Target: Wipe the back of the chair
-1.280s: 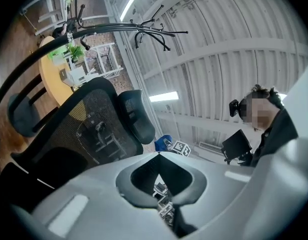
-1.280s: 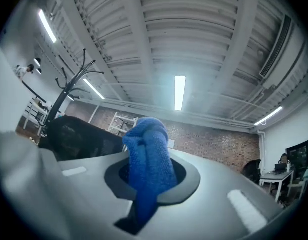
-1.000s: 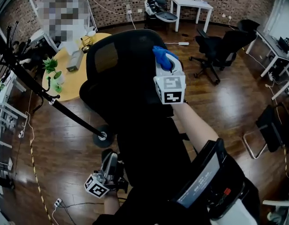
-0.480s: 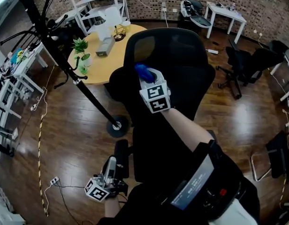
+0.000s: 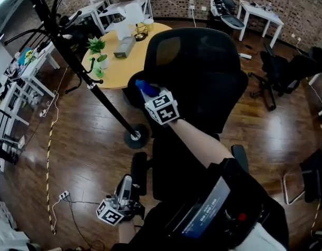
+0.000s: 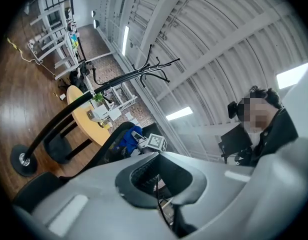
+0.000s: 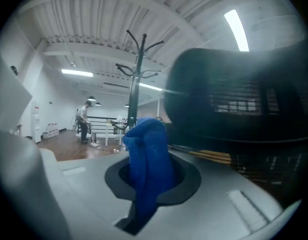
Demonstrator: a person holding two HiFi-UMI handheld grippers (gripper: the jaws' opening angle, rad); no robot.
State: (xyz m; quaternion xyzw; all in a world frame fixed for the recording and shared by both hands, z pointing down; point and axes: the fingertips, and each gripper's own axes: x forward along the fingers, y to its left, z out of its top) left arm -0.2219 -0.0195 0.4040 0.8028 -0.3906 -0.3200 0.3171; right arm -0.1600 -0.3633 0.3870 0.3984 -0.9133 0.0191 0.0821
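"Since print comes first, what can you read on the rig?"

"Only square black-and-white marks on each cube. The lines on the chest screen (image 5: 205, 216) are too small to read."

"And the tongs?"

"The left gripper (image 5: 124, 183) hangs low, close to the person, with its jaws together on nothing. The right gripper (image 5: 149, 94) is clamped on the blue cloth (image 5: 141, 86) at the left edge of the chair (image 5: 203, 72) back, low down. I cannot tell whether the cloth touches the back."

"Room to move?"

"Bare wood floor (image 5: 82, 140) lies open to the left. The coat stand (image 5: 101, 85) base sits near the chair's left side. Past it is a round yellow table (image 5: 116, 69)."
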